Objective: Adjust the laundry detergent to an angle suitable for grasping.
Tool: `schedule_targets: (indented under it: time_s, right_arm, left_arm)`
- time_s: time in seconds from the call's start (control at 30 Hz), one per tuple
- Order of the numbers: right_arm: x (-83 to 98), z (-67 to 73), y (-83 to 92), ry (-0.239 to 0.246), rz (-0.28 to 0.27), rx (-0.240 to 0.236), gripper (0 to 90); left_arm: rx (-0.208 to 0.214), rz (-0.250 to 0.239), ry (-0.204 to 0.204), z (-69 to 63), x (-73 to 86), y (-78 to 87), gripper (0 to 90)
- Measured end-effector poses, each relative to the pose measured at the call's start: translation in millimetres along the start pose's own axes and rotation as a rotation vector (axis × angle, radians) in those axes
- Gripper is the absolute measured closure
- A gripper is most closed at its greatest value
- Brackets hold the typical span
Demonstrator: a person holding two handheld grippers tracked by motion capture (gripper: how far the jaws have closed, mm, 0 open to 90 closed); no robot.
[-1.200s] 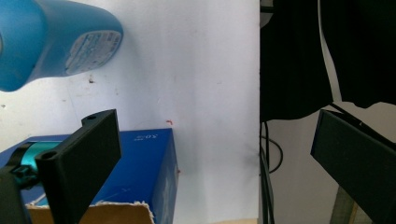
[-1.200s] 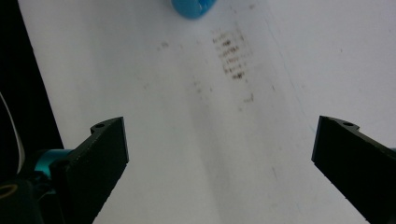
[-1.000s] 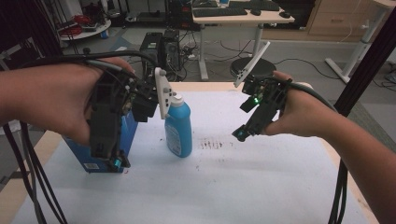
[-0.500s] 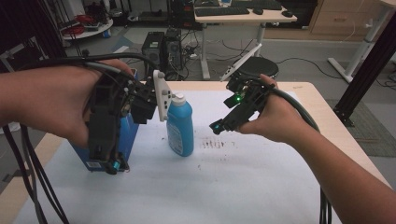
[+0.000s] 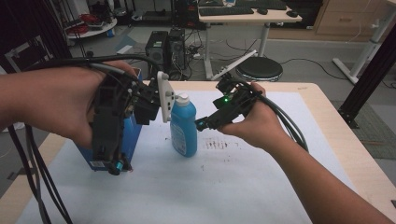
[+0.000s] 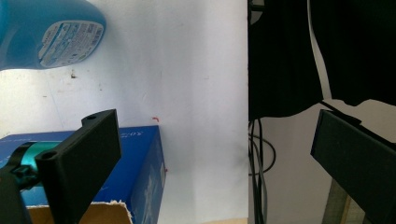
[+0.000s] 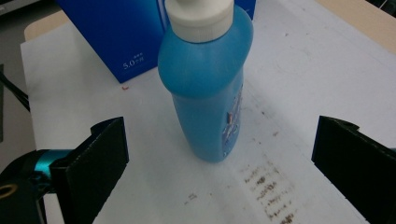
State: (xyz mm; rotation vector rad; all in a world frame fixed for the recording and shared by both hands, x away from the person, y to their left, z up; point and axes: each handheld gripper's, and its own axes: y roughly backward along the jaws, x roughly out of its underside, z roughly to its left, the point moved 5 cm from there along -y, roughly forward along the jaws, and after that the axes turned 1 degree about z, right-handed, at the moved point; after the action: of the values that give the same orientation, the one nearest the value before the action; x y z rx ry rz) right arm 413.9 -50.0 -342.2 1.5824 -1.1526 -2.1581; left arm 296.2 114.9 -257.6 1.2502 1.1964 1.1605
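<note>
A blue bottle (image 5: 183,130) with a white cap stands upright on the white sheet (image 5: 243,186). Just left of it sits a blue box (image 5: 130,135) with an open cardboard top, partly hidden by my left hand. My left gripper (image 5: 113,164) points down over the box's near end, and its jaws stand wide open over the box (image 6: 140,163) and the sheet, holding nothing. My right gripper (image 5: 201,124) hovers just right of the bottle at mid height. The bottle (image 7: 205,93) stands ahead of and between its open jaws, and neither jaw touches it.
The sheet covers most of a wooden table (image 5: 327,98) and has dark smudges (image 5: 217,143) right of the bottle. Cables trail from both grippers along my forearms. Beyond the far edge are a round stool (image 5: 259,69), computer towers (image 5: 166,46) and a desk.
My right gripper has swung left across the table, from well right of the bottle to just beside it. The left gripper, box and bottle have stayed put.
</note>
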Motion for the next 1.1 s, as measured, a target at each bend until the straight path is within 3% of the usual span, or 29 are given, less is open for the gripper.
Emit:
schedule_targets:
  time_s: [0.2,0.23,0.83,1.1]
  right_arm:
    - [-1.6,2.4,-13.3,-0.023,-0.014,0.028,2.7]
    - [-3.6,3.4,-17.9,-0.044,-0.030,0.030,2.7]
    - [-17.0,13.5,-56.8,-0.063,-0.083,0.121,2.7]
    - [-18.5,14.1,-67.7,-0.074,-0.095,0.138,3.0]
  left_arm:
    - [0.005,0.007,0.003,0.5,0.9,-2.1,1.7]
    - [0.005,0.006,0.001,0.4,1.0,-2.1,1.7]
    - [0.007,0.002,0.012,3.1,6.6,-4.0,1.7]
    - [0.002,0.001,0.012,4.1,8.9,-4.0,1.7]
